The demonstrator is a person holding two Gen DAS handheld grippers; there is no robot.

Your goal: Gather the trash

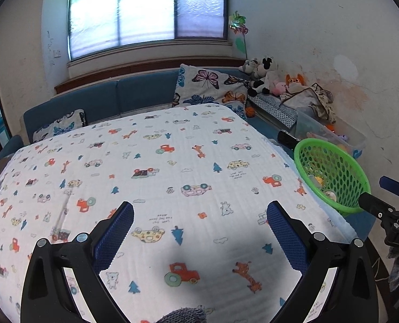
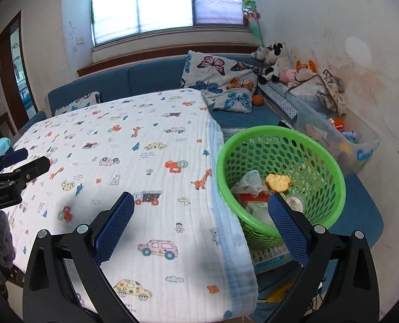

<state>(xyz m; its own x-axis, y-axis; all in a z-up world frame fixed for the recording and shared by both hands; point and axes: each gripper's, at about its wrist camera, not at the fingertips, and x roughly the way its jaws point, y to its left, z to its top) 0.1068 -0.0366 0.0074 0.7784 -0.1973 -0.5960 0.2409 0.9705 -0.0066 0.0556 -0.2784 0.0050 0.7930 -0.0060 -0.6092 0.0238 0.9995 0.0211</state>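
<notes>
My left gripper (image 1: 199, 212) and right gripper (image 2: 200, 204) both stand wide and empty. The trash (image 2: 264, 188) lies already in the green basket (image 2: 331, 161) beside the printed cloth (image 2: 135, 161) — I see nothing left on it, so I judge the collecting nearly finished.

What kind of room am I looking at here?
Probably a child's room or family living room at home: stuffed animals piled in the corner, a blue sofa with butterfly cushions, and a cartoon-print blanket.
</notes>
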